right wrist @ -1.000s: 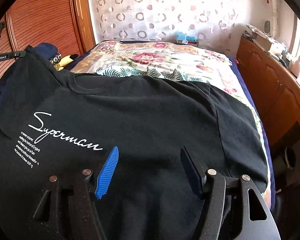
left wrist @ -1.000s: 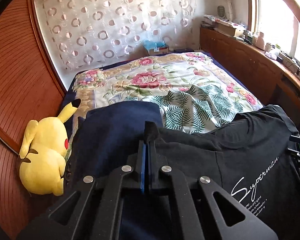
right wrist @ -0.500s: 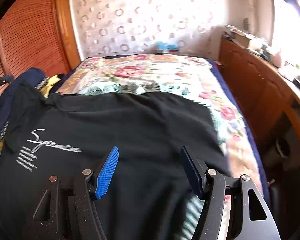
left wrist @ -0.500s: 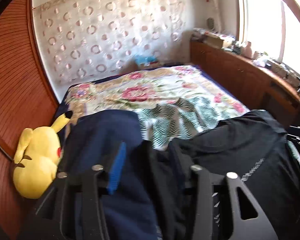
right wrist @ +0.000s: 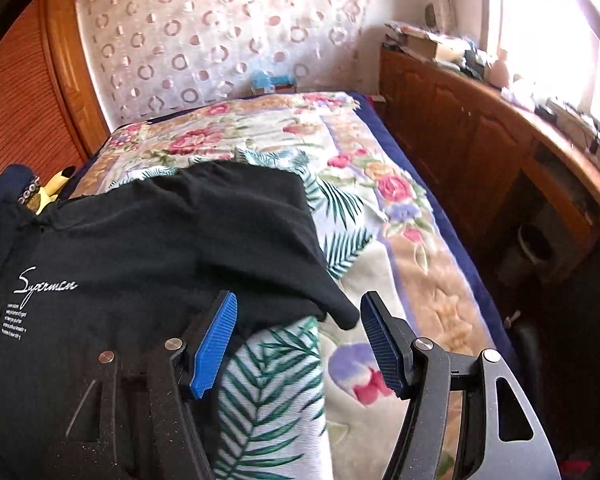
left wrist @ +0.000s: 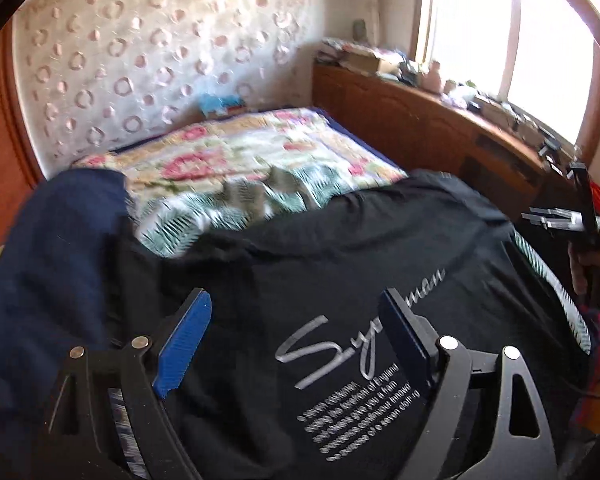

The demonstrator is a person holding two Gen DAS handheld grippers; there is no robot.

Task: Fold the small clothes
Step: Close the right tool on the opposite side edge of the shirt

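1. Left wrist view: the left gripper (left wrist: 296,338) hangs over the chest of the black T-shirt (left wrist: 340,248), above the white script print (left wrist: 364,344). Its jaws are opening, with nothing pinched between the blue pads (left wrist: 184,344); the cloth lies flat beneath them.
2. The shirt is spread across the near end of the floral bedspread (left wrist: 236,160), its long axis running left to right in this view. A navy garment (left wrist: 56,248) lies touching the shirt's left side. The right gripper (left wrist: 580,216) shows at the shirt's far right edge.
3. Right wrist view: the right gripper (right wrist: 296,344) stands with its jaws apart and empty. A loose sleeve of the black T-shirt (right wrist: 160,240) ends in a point just between and ahead of the pads (right wrist: 216,344). The shirt body lies to the left of the fingers; bare bedspread (right wrist: 380,200) lies to the right.
4. Judgement: the right gripper is nearer that sleeve, so the next fold likely starts there, carrying the sleeve leftward onto the body.
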